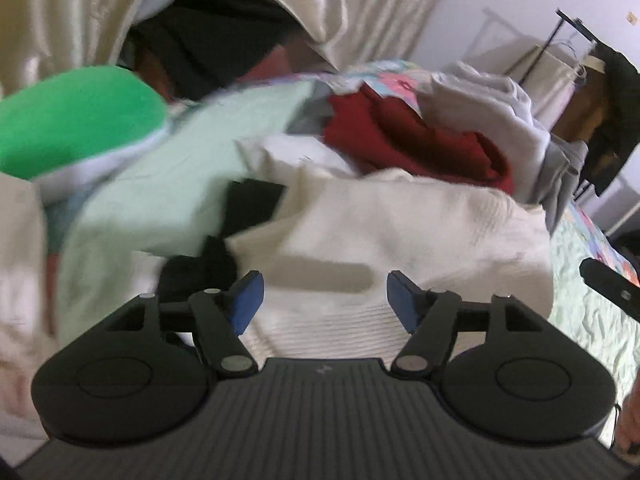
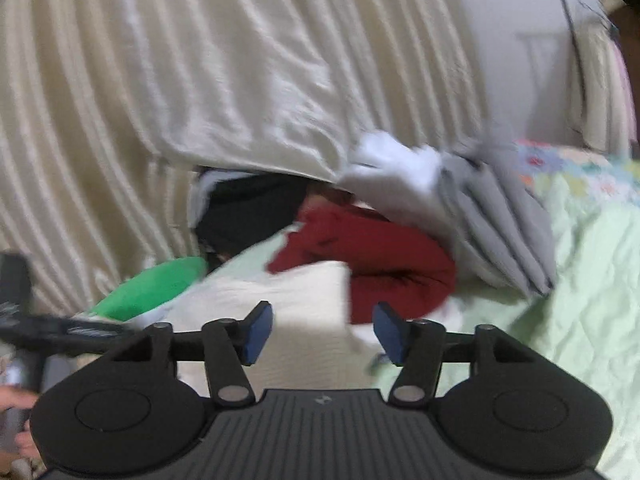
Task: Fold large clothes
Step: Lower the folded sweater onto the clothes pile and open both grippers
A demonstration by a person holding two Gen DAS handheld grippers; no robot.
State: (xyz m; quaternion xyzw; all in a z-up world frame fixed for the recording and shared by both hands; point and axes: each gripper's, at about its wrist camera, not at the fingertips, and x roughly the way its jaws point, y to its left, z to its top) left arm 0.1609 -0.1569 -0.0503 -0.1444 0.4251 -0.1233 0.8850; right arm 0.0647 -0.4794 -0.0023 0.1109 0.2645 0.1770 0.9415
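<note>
With both tongs, left (image 1: 325, 300) and right (image 2: 322, 334), gaping empty above the cream ribbed knit garment (image 1: 400, 232), the next step seems to be grasping its edge.

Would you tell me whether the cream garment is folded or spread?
Folded: the cream garment lies as a compact block with a doubled edge beside the red garment.

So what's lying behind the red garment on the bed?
Behind the red garment sits a pile of white and grey clothes, with a cream curtain beyond. A black item lies to its left under the curtain's edge. What the pile covers is hidden.
</note>
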